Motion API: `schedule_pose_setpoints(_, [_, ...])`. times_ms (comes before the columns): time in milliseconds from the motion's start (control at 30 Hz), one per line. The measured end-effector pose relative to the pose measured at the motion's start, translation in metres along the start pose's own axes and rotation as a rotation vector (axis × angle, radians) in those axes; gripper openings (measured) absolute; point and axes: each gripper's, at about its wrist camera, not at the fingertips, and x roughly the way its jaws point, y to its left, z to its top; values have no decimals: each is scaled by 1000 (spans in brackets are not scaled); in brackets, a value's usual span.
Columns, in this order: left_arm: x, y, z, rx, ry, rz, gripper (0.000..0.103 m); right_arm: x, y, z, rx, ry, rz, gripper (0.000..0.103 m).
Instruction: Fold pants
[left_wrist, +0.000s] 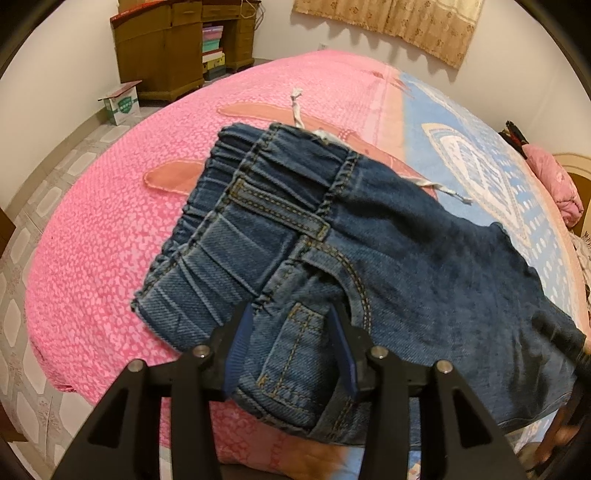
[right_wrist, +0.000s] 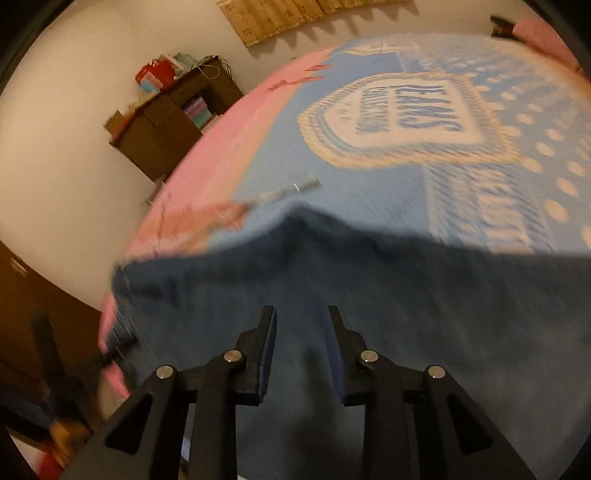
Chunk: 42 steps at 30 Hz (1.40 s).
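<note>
Jeans (left_wrist: 388, 240) lie on the bed (left_wrist: 110, 229), waistband toward the pink half, legs trailing over the blue blanket (right_wrist: 369, 192). Left gripper (left_wrist: 291, 314) pinches a fold of denim at the pocket near the bed's near edge; its fingers (left_wrist: 240, 332) press cloth on both sides. Right gripper (right_wrist: 302, 314) hangs over the jeans' leg part, fingers (right_wrist: 267, 332) spread, nothing between them; view is blurred. White drawstring (left_wrist: 297, 107) pokes out past the waistband. Wide pink bed surface lies bare left of the jeans. Wooden cabinet (left_wrist: 162, 48) stands beyond the bed's far edge.
</note>
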Motion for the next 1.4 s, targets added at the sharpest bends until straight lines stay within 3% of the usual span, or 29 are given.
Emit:
schedule_pose_setpoints(67, [0, -1, 0, 0, 2, -3, 47, 6, -16, -21, 47, 59, -13, 29])
schedule_pose_setpoints(133, [1, -2, 0, 3, 5, -1, 48, 4, -39, -32, 111, 11, 92, 29])
schedule_pose_setpoints(200, [2, -6, -1, 12, 5, 10, 48, 1, -54, -27, 182, 50, 126, 29])
schedule_pose_setpoints(267, [3, -9, -1, 18, 5, 18, 48, -17, -62, -24, 209, 47, 70, 29])
schedule_pose_setpoints(400, [5, -15, -2, 40, 9, 41, 52, -82, -98, -28, 215, -74, 51, 30])
schedule_pose_setpoints(467, [8, -25, -3, 81, 16, 80, 54, -102, -125, -28, 247, -94, 17, 46])
schedule_pose_setpoints(500, [9, -29, -4, 101, 19, 101, 55, -112, -149, -33, 282, -88, -8, 60])
schedule_pose_setpoints(567, [10, -36, -5, 128, 23, 136, 55, -125, -193, -47, 321, -65, -54, 63])
schedule_pose_setpoints(633, [12, -41, -6, 143, 26, 158, 55, -140, -240, -68, 347, -31, -155, 63])
schedule_pose_setpoints(667, [12, -42, -6, 146, 26, 163, 55, -149, -261, -81, 361, -31, -170, 60])
schedule_pose_setpoints(700, [13, -43, -6, 148, 28, 169, 55, -164, -283, -95, 371, -78, -96, 44])
schedule_pose_setpoints(733, [13, -45, -6, 151, 31, 177, 55, -181, -308, -109, 408, -107, -79, 43])
schedule_pose_setpoints(833, [11, -51, -6, 152, 38, 211, 55, -229, -373, -140, 544, -188, -179, 42])
schedule_pose_setpoints(900, [6, -55, -9, 131, 44, 247, 55, -270, -409, -164, 654, -260, -362, 44])
schedule_pose_setpoints(933, [3, -56, -12, 119, 43, 261, 56, -286, -420, -176, 708, -308, -389, 44])
schedule_pose_setpoints(967, [-1, -59, -15, 106, 40, 265, 56, -302, -430, -191, 771, -374, -370, 44])
schedule_pose_setpoints(1033, [-9, -63, -24, 88, 34, 250, 56, -319, -443, -215, 855, -476, -249, 44])
schedule_pose_setpoints(1200, [-18, -71, -30, 67, 23, 270, 56, -296, -437, -216, 866, -477, -116, 44])
schedule_pose_setpoints(1267, [-23, -73, -31, 54, 13, 260, 56, -284, -430, -203, 854, -486, -115, 44])
schedule_pose_setpoints(1333, [-26, -80, -35, 65, 5, 258, 57, -274, -433, -187, 808, -471, -167, 44])
schedule_pose_setpoints(1367, [-26, -84, -38, 78, 11, 257, 60, -268, -432, -179, 781, -439, -220, 41])
schedule_pose_setpoints(1400, [-24, -85, -40, 86, 17, 260, 63, -268, -434, -172, 764, -411, -248, 23])
